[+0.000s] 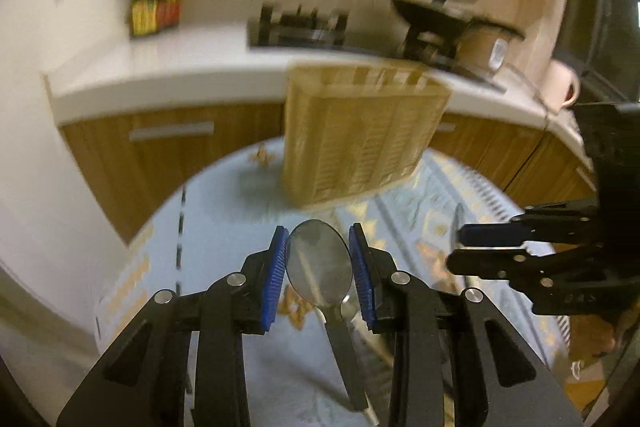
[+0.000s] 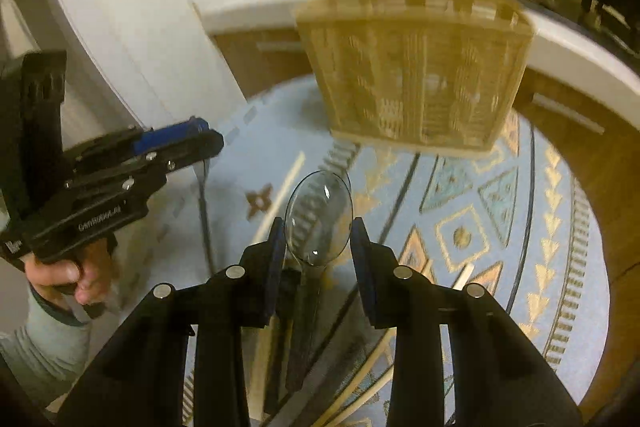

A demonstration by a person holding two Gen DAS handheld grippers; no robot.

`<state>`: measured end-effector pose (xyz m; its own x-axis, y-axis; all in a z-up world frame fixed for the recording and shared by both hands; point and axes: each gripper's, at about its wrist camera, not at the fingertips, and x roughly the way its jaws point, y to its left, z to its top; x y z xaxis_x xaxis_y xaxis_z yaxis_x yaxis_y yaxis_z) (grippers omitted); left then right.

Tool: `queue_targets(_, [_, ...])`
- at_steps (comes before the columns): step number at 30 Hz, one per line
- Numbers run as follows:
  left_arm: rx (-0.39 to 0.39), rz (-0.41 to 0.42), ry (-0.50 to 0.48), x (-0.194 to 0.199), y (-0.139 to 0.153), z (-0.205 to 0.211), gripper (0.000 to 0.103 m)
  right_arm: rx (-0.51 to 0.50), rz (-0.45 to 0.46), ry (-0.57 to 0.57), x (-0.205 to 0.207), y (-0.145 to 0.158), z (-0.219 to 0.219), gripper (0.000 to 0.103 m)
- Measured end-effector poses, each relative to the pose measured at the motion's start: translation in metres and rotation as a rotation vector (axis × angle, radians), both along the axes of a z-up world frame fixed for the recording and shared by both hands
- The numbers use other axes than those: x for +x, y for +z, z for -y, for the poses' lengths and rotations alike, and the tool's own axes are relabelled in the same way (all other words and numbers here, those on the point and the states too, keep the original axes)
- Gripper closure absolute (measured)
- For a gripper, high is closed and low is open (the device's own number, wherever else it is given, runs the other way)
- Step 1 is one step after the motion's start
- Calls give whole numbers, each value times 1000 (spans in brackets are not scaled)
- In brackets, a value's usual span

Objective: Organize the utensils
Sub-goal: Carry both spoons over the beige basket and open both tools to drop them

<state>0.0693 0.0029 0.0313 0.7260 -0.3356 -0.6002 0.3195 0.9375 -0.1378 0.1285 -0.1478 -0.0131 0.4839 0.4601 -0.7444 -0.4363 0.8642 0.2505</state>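
My left gripper [image 1: 319, 259] is shut on a steel spoon [image 1: 319, 263] with a black handle, its bowl clamped between the blue pads, held above the table. My right gripper [image 2: 319, 247] is shut on a second spoon [image 2: 319, 217], bowl upward, black handle hanging down. A tan slatted utensil holder [image 1: 360, 135] stands at the far side of the table, ahead of both grippers; it also shows in the right wrist view [image 2: 416, 67]. The right gripper shows in the left wrist view [image 1: 480, 247] at the right. The left gripper shows in the right wrist view [image 2: 192, 139] at the left.
The round table has a light blue patterned cloth [image 2: 500, 227]. Pale chopsticks [image 2: 360, 379] and another dark-handled utensil [image 2: 276, 359] lie on it below my right gripper. Behind are wooden cabinets, a white counter [image 1: 180, 67], a stove [image 1: 300, 27], bottles [image 1: 156, 3] and a mug [image 1: 564, 87].
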Motion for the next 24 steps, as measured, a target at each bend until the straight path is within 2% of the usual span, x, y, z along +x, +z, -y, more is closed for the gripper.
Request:
queue_targets(7, [-40,185,-15,-10,46,8,74,136,177,-51,-9,48,21,73])
queue_targets(12, [-82,267,2,3,86,9,74,188,301,-112,-8,97,37,73])
queue_targets(18, [-104,353,37,34,131,16,74,153,444,-218,13,149,48,73])
queue_targets(24, [-111,405,76,69,142,25,73,97,597,-367,47,165,63,73])
